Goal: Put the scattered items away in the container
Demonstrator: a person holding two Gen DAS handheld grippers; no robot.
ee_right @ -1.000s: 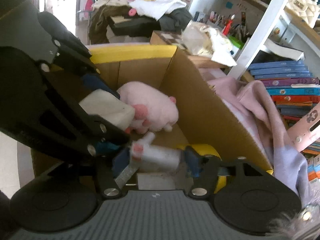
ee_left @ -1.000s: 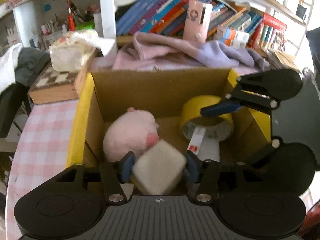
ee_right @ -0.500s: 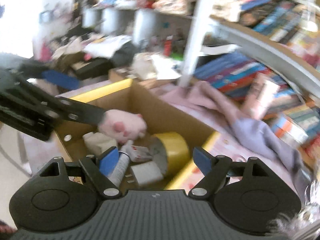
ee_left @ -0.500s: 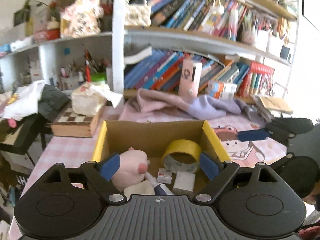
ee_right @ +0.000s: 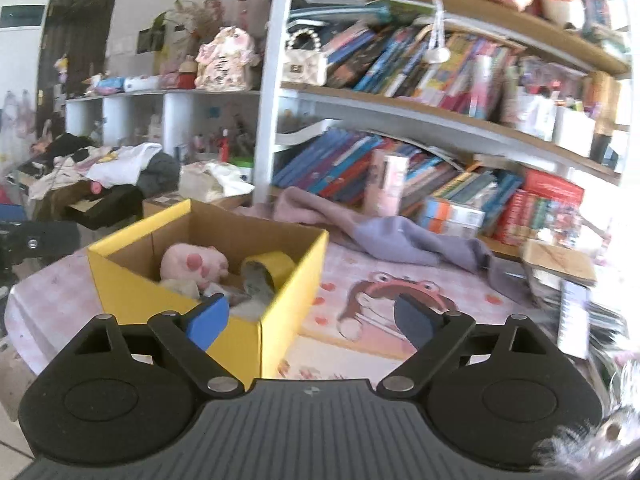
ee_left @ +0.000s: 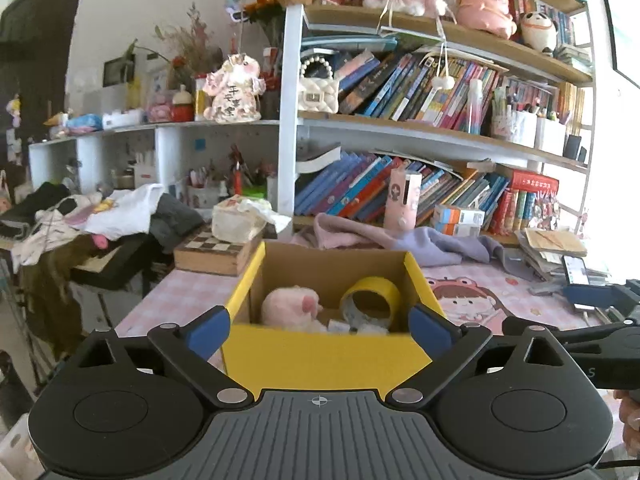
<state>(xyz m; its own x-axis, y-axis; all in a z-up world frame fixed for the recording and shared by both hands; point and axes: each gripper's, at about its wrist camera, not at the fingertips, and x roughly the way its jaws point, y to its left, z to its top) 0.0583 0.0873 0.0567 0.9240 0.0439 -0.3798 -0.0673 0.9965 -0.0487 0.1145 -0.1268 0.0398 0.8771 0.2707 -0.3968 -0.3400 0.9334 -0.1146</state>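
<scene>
Left gripper (ee_left: 319, 327): my jaws have just been opening and stand wide now, with nothing between them.
Right gripper (ee_right: 308, 318): the same, jaws have just been opening, wide and empty.
Container: the yellow box (ee_left: 324, 354) stands on the tabletop (ee_left: 500, 292), straight ahead of my left jaws and below them; from my right jaws it lies ahead to the left.
Contents: pink plush (ee_left: 290, 306) on the left side, yellow tape roll (ee_left: 372, 300) on the right, some small items in front of them, partly hidden.
Nearer hand: I judge the left, it faces the box squarely.
Remaining: I see no loose item near the box on the pink mat (ee_right: 384, 300).
</scene>
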